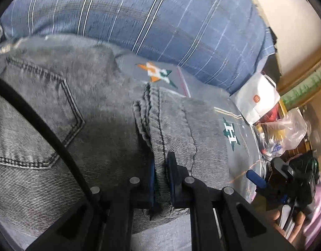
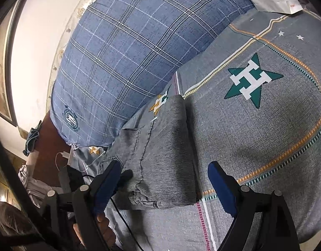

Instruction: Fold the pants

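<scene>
Pants (image 2: 160, 156): grey jeans on the bedsheet (image 2: 264, 136), already folded over
Left gripper (image 1: 162, 175): pinching the bunched hem edges
Right gripper (image 2: 164, 188): spread wide, holding nothing, straddling the folded end
Left to do: likely lay the hem over, flatten

Left wrist view: we looked down steeply, close over the grey pants (image 1: 110, 125), toward the plaid pillow (image 1: 160, 21).
Right wrist view: we faced that pillow (image 2: 129, 52) from slightly farther back.
Shared: pants (image 2: 160, 156), pillow.
</scene>
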Tool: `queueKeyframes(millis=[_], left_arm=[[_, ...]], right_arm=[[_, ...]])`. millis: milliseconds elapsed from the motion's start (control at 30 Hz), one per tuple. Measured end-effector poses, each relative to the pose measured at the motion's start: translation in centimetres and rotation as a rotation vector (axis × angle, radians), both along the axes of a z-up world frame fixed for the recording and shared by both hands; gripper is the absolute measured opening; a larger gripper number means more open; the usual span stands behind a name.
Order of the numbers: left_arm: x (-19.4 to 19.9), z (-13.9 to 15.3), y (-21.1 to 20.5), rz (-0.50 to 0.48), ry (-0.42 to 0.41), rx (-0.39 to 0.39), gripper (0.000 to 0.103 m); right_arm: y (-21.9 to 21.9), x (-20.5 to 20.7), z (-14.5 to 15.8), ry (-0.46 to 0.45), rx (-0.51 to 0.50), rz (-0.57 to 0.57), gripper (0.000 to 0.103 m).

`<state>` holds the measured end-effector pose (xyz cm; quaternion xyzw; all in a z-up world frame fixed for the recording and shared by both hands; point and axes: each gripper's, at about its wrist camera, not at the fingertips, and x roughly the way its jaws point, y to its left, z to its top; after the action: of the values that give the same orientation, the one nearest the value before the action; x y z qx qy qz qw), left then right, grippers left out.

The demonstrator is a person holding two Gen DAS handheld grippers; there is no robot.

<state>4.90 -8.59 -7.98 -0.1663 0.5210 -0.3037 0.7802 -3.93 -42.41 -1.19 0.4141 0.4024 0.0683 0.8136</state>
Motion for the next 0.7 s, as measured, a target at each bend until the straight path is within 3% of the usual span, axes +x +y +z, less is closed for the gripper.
queueKeyframes(millis=[200, 400, 533, 633, 700], left_arm=[[0.2, 0.0, 0.4, 0.032, 0.027, -0.018, 0.011], [0.6, 1.0, 2.3, 0.092, 0.014, -0.056, 0.011], [0.8, 1.1, 2.6, 0.099, 0.014, -0.04, 0.011], [0.8, 1.7, 3.2, 0.117, 0.029, -0.066, 0.011], [0.7, 2.6, 3.6, 0.121, 0.007, -0.08, 0.009]], right_arm=[[0.8, 0.6, 0.2, 0.024, -0.093, -0.001, 0.087], [2.6, 1.5, -1.6, 0.069, -0.046, -0.016, 0.087], [5.4, 2.4, -3.0, 0.13, -0.131, 0.046, 0.087], [7.3, 2.9, -3.4, 0.183, -0.249, 0.086, 0.087], [7.6, 3.0, -3.6, 0.19, -0.259, 0.099, 0.087]])
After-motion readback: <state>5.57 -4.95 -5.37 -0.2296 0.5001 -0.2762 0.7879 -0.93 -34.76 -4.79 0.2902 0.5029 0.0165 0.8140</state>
